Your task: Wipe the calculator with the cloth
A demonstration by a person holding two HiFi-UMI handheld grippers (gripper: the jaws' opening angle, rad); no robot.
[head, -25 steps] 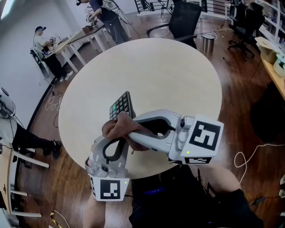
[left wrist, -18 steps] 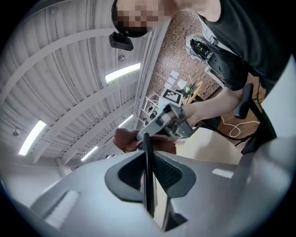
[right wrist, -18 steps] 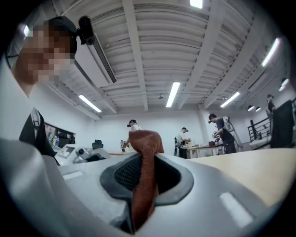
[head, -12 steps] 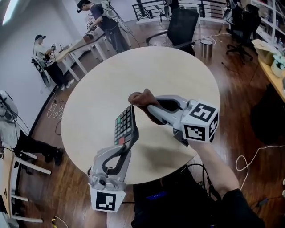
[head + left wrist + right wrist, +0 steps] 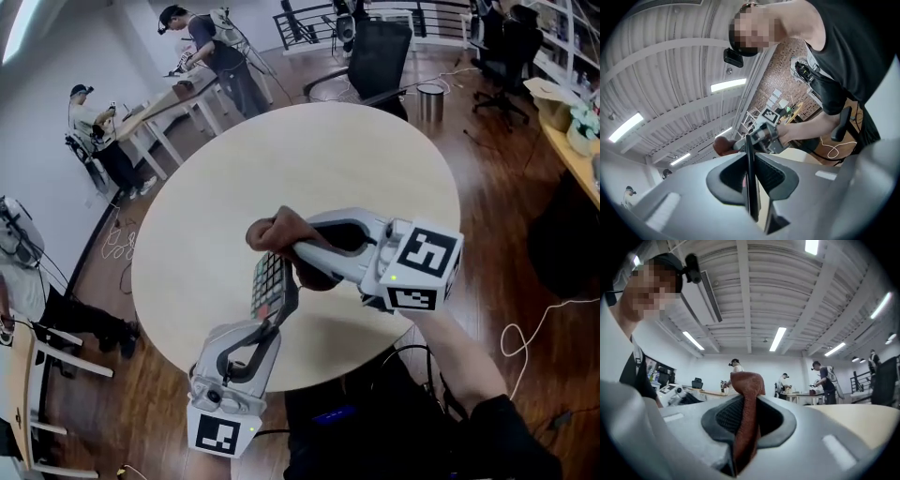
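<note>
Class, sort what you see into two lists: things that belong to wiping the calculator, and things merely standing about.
In the job:
calculator, clamped in the left gripper
cloth, clamped in the right gripper

Standing about:
table
chair
bin

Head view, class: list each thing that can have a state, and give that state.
calculator: lifted off the table, keys showing
cloth: bunched, at the calculator's far end
left hand-held gripper: shut on calculator
right hand-held gripper: shut on cloth
</note>
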